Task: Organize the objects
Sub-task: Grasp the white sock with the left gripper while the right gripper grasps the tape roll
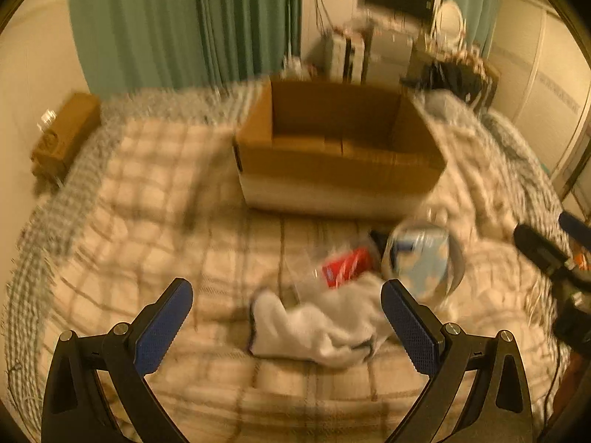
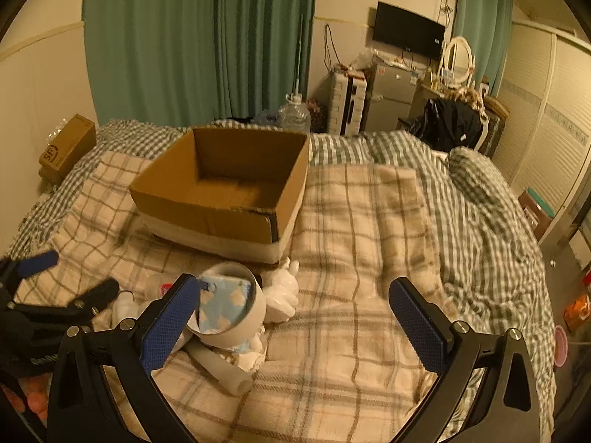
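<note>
Blue pads: both grippers carry them, and both pairs of jaws stand spread wide with nothing between them.
Left gripper point(image 1: 286, 319): hovers over a crumpled white cloth point(image 1: 317, 328) on the blanket point(image 1: 147, 184); its view is smeared by blur.
Right gripper point(image 2: 293, 317): hovers over bare plaid blanket point(image 2: 351, 295), the pile of things just past its left finger.
Pile, left view: red packet point(image 1: 347, 266) beyond the cloth, touching it; round tub point(image 1: 424, 262) holding light-blue fabric just right of the packet.
Pile, right view: the tub point(image 2: 236, 304) is sharp here, a white ring tilted on its side with patterned blue fabric inside; a white tube point(image 2: 221, 367) lies below it and a white plush point(image 2: 284, 295) sits just beside it; the packet is only a red sliver.
Box point(image 2: 225, 188): open cardboard, nothing visible inside, on the blanket just beyond the pile in both views.
Seen only from right: TV point(image 2: 408, 33) and mirror point(image 2: 458, 59), both clear.
Each view: catches the other gripper at its edge.
</note>
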`<state>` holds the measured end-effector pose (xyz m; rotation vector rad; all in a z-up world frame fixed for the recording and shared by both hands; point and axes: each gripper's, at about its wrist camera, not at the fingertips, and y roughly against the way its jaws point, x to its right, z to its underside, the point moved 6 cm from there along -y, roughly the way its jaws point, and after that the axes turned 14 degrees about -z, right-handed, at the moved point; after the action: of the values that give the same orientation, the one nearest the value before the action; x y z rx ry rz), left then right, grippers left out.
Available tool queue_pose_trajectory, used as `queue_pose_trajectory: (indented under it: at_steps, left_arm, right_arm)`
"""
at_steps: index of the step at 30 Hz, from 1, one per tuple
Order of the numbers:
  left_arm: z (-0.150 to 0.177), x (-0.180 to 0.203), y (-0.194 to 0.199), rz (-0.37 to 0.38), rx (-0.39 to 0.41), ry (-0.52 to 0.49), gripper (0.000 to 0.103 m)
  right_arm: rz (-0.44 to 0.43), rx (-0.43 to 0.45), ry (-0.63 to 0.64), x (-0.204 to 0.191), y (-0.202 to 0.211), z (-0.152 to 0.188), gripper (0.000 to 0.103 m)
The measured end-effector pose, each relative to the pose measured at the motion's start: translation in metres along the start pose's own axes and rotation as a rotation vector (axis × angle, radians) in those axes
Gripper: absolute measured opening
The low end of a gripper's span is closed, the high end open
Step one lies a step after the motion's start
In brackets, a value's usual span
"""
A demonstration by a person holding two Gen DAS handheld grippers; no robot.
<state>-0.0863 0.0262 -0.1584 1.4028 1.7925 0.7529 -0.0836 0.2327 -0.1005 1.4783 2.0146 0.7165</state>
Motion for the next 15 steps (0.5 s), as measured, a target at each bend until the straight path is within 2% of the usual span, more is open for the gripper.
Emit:
queue_pose_trajectory:
  at_steps: [6,11,12,13,15]
  left_arm:
    - [0.03,0.024,-0.045,0.119,-0.195,-0.045,0.103]
    - [0.036,0.031,-0.055,0.226,-0.254,-0.037,0.102]
    - [0.037,0.031,-0.056,0.257,-0.259,-0.031,0.097]
    - [0.038,0.031,-0.055,0.283,-0.261,-0.023,0.085]
    - [0.036,0.027,-0.052,0.292,-0.247,-0.006,0.075]
  right_arm:
    - [-0.039,-0.05,-0.041,0.009,-0.022,0.013,0.103]
    - [-0.082,-0.095,-0.027,-0.001,-0.04,0.017,0.103]
    - [-0.087,-0.1,-0.022,-0.003,-0.043,0.018,0.103]
    - [-0.093,-0.107,-0.015,-0.007,-0.046,0.018,0.103]
    - [-0.107,-0.123,-0.004,-0.013,-0.053,0.019,0.103]
